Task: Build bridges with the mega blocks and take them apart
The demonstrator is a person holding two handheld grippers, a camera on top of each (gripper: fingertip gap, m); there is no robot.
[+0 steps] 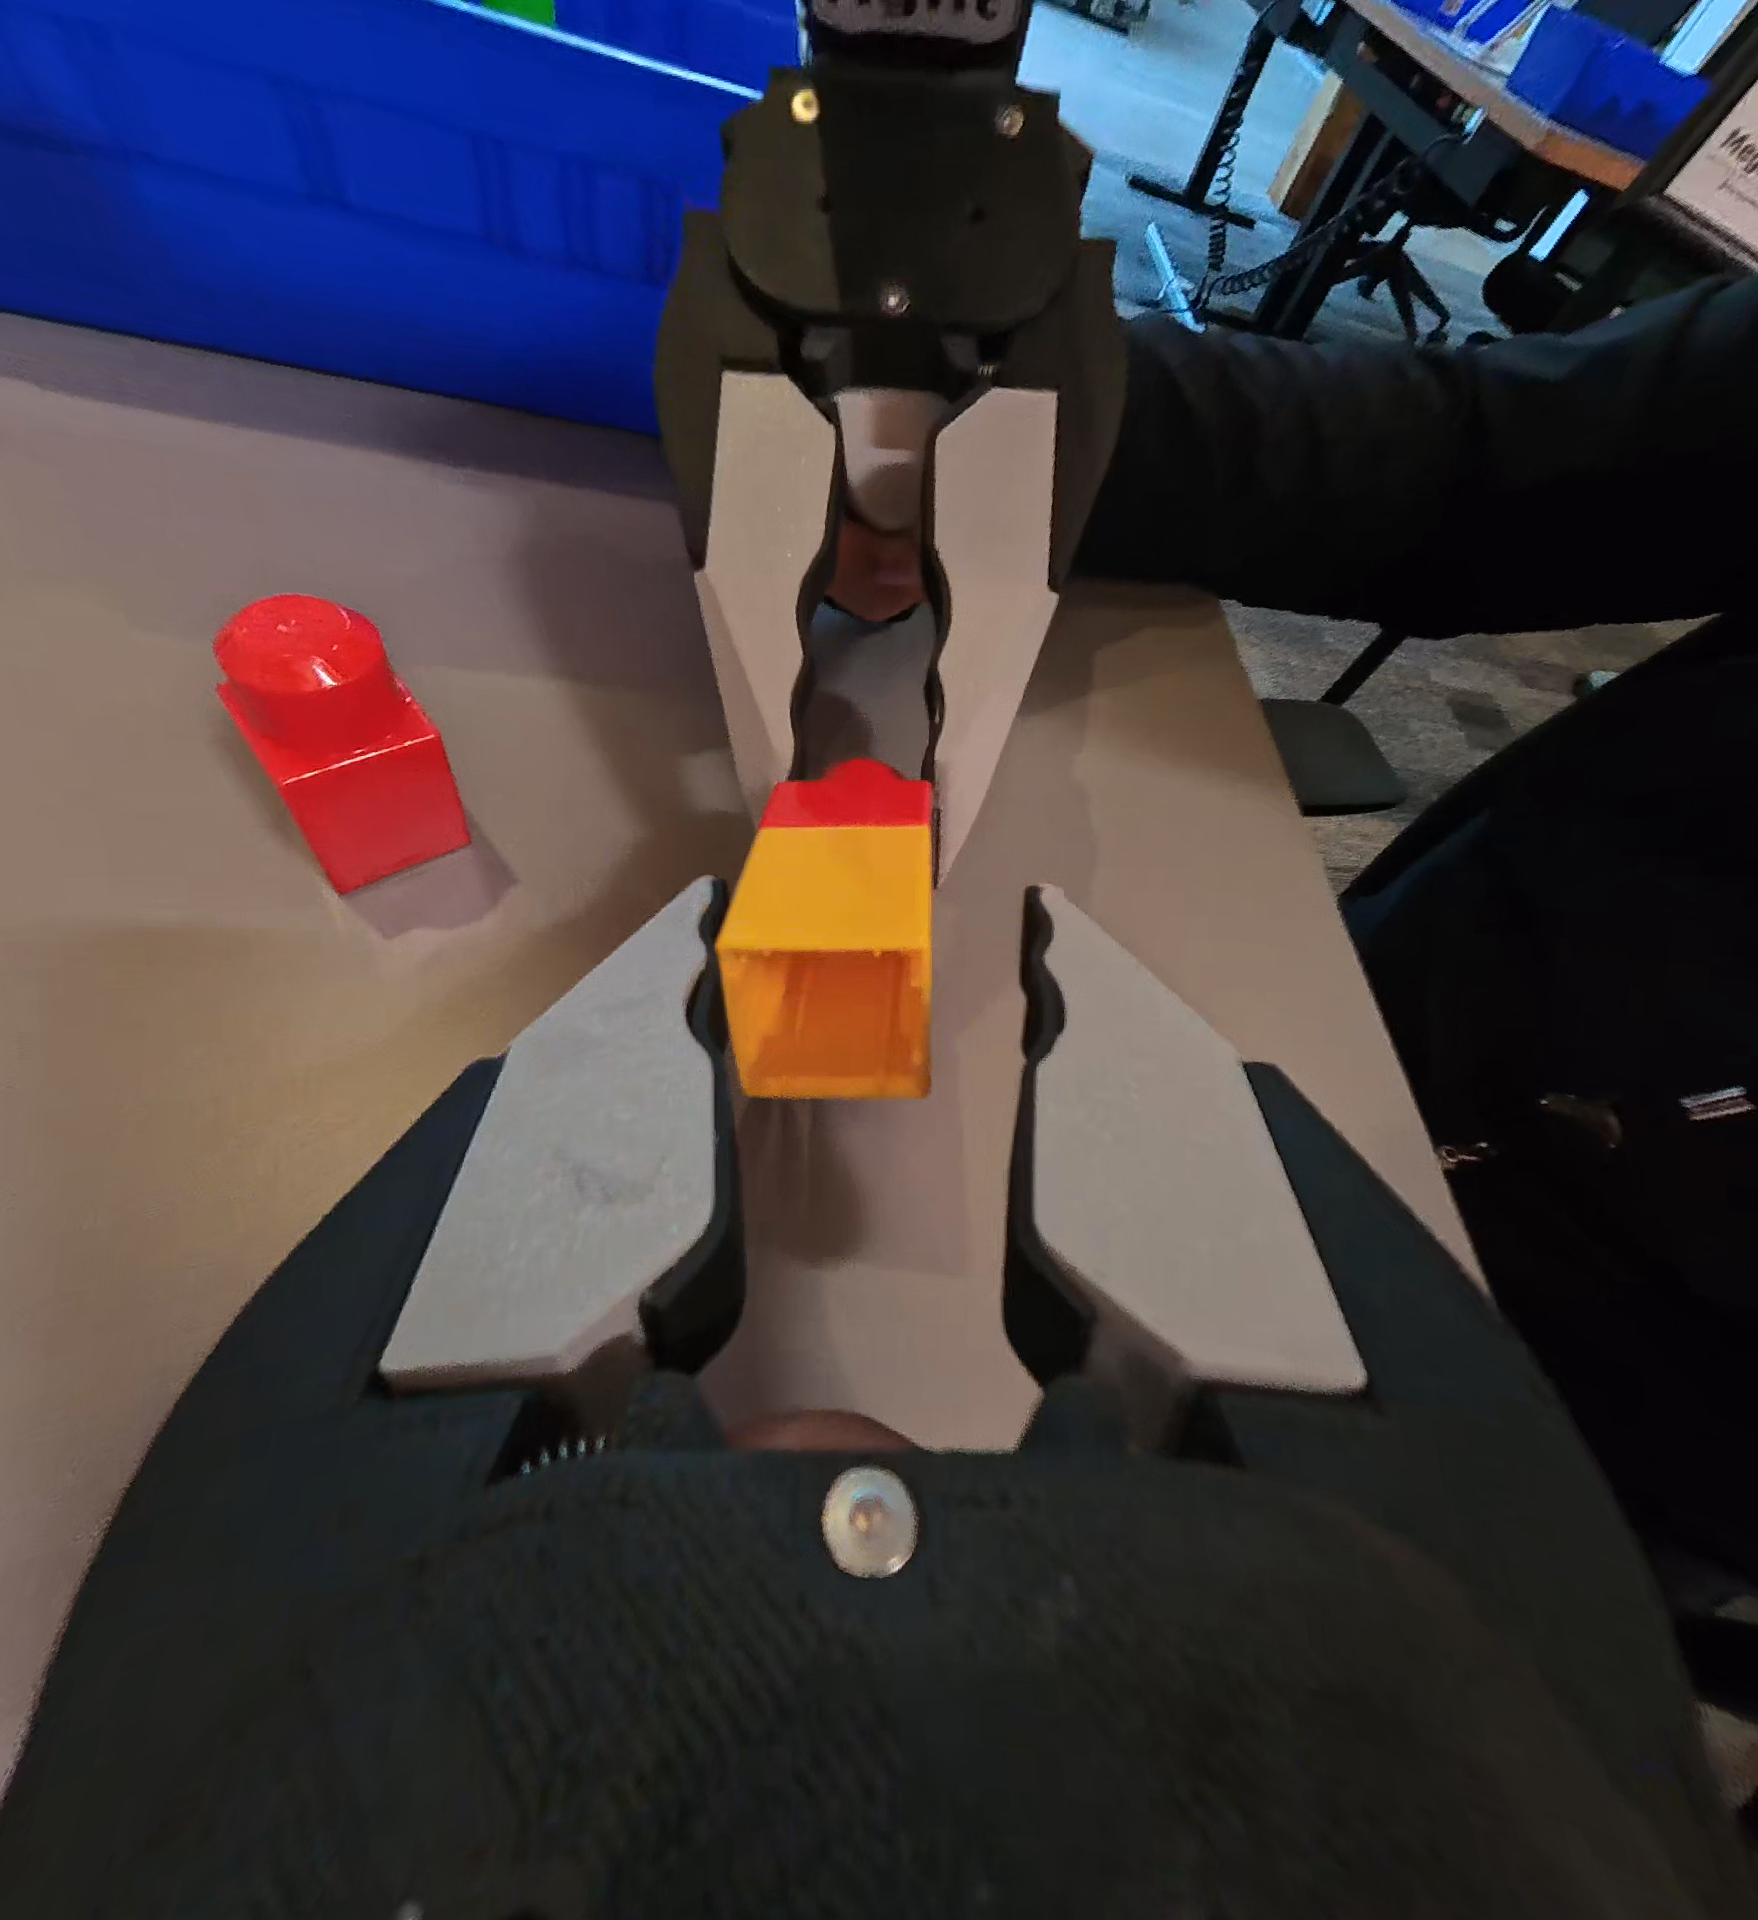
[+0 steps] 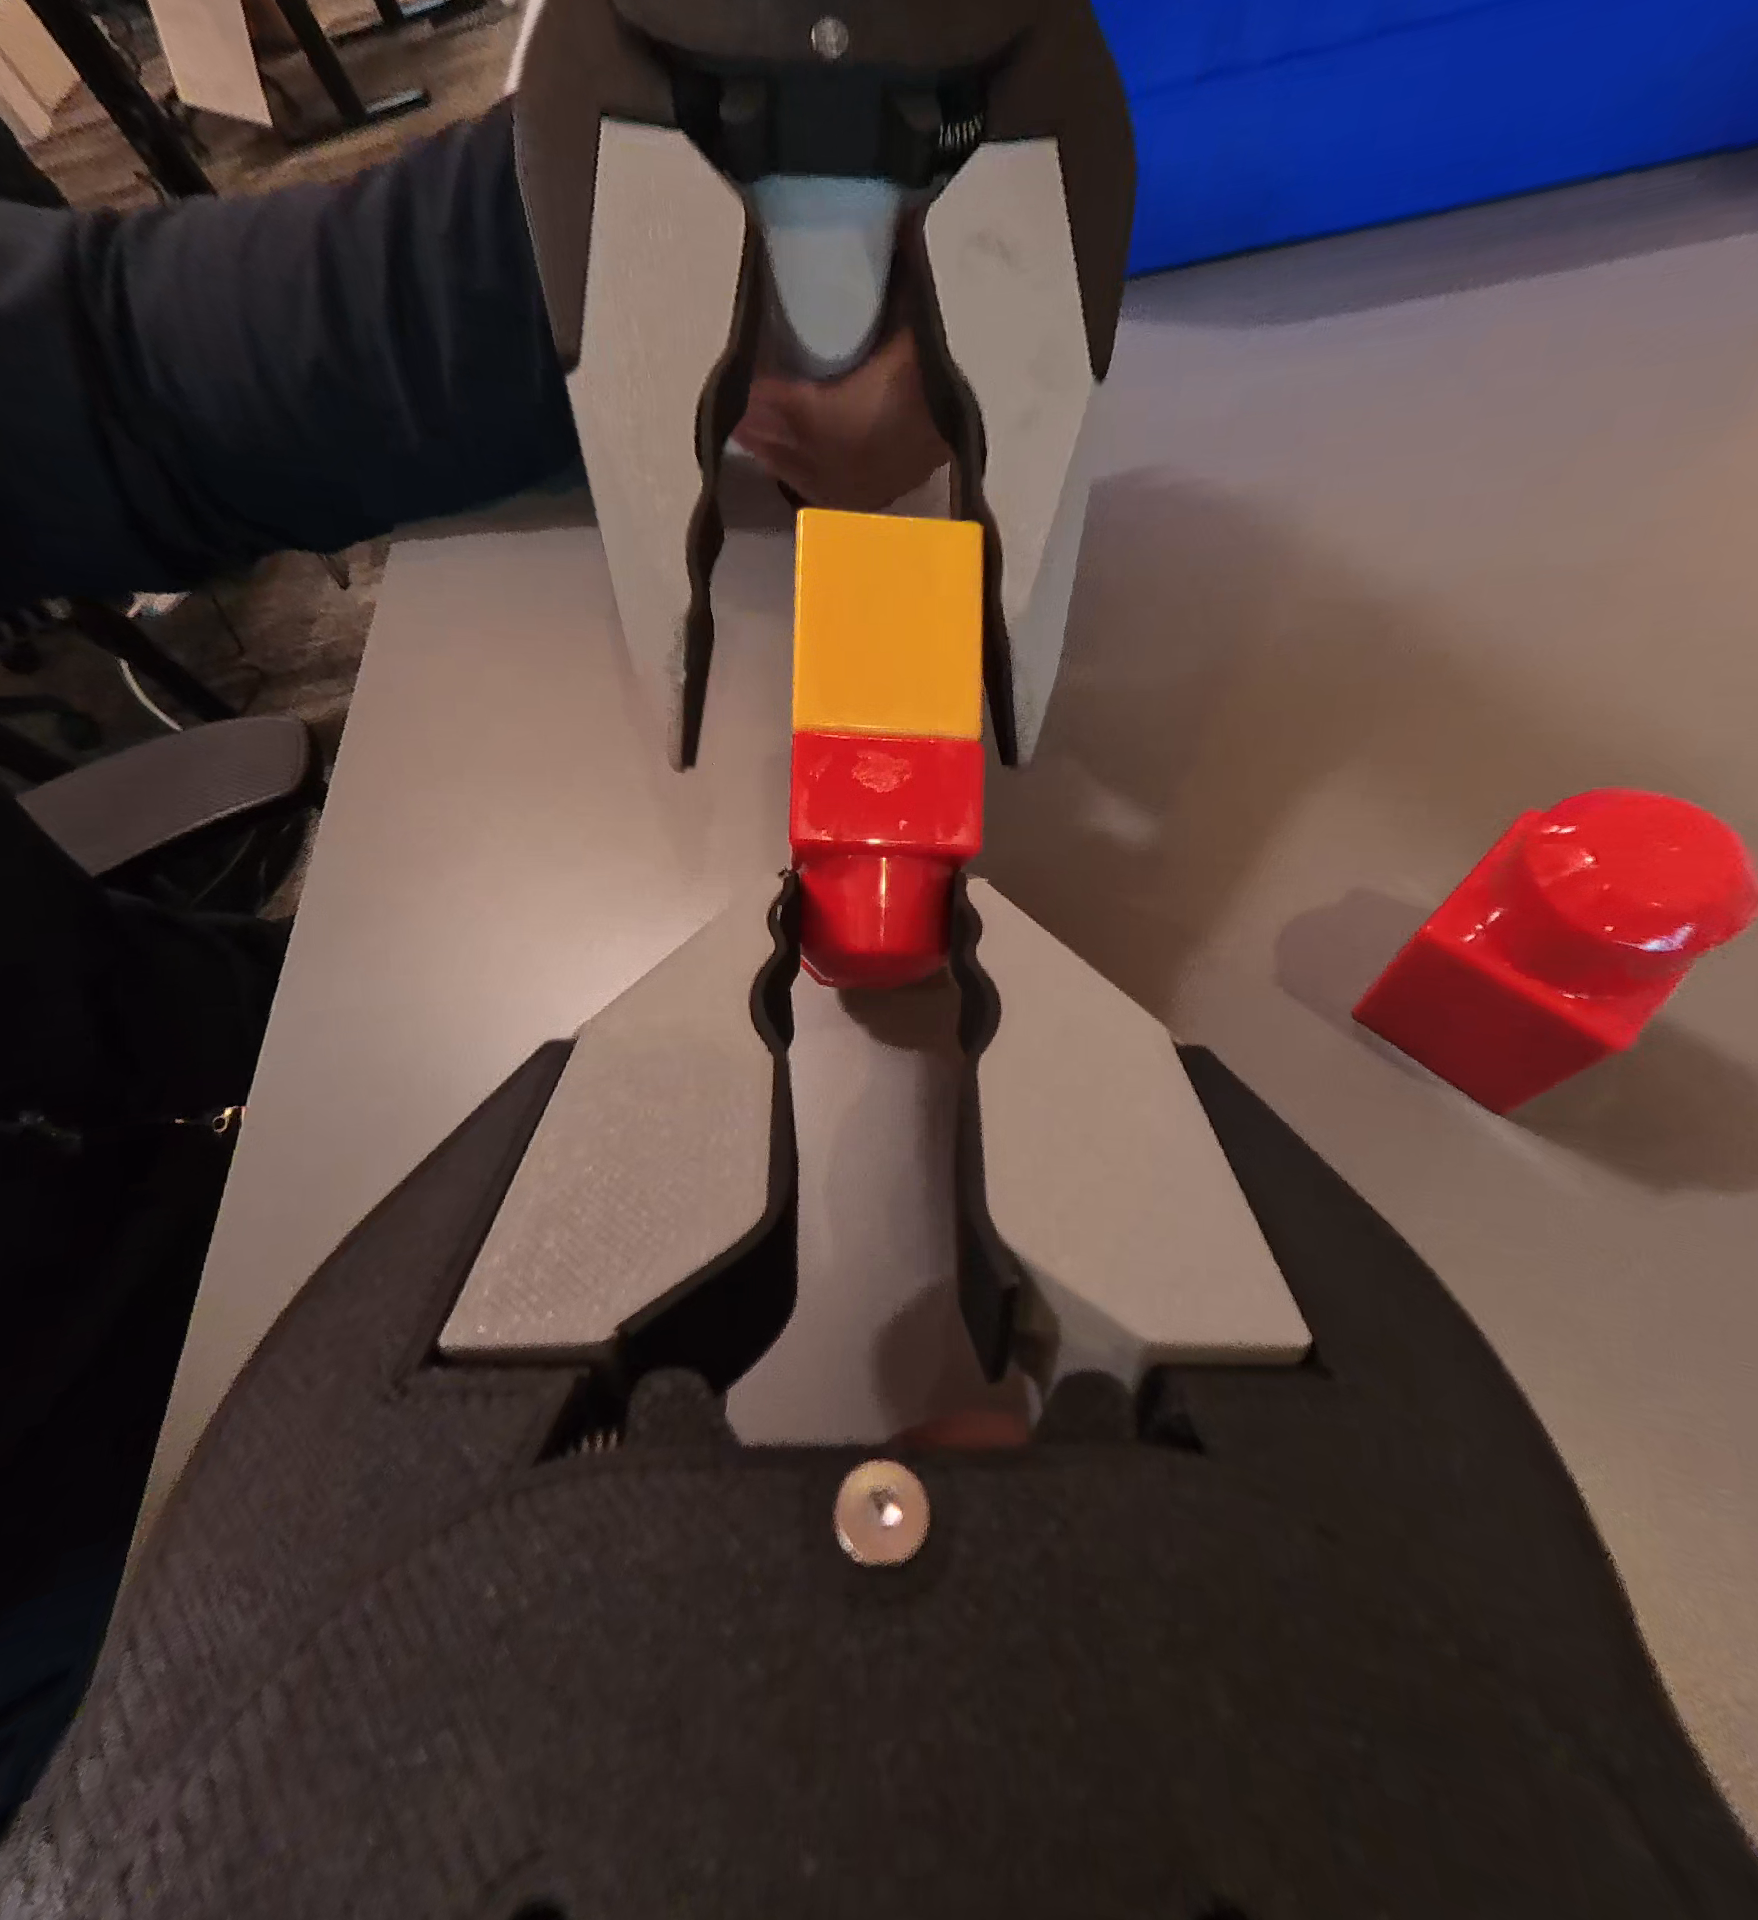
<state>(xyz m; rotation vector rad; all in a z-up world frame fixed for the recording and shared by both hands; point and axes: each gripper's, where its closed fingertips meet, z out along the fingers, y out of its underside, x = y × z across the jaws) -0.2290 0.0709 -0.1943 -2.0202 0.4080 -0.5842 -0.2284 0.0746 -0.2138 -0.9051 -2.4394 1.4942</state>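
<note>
A yellow block (image 1: 833, 894) and a red block (image 1: 849, 802) are joined end to end and held lying sideways above the grey table (image 1: 127, 1039). My right gripper (image 2: 875, 883) is shut on the stud of the red block (image 2: 885, 790). It shows opposite in the left wrist view (image 1: 867, 784). My left gripper (image 1: 875, 894) is open around the yellow block (image 2: 887, 623). One finger touches the block's side and the other stands apart. It shows opposite in the right wrist view (image 2: 849, 758). A second red block (image 1: 345, 748) lies loose on the table, tilted on its side.
A blue bin (image 1: 283, 187) stands along the table's far side, also in the right wrist view (image 2: 1477, 104). The loose red block (image 2: 1550, 935) lies between it and the grippers. The table edge (image 1: 1301, 831) runs close to the grippers, with the person's dark sleeve (image 1: 1477, 447) and chairs beyond. The tips of both grippers are at nearly the same place.
</note>
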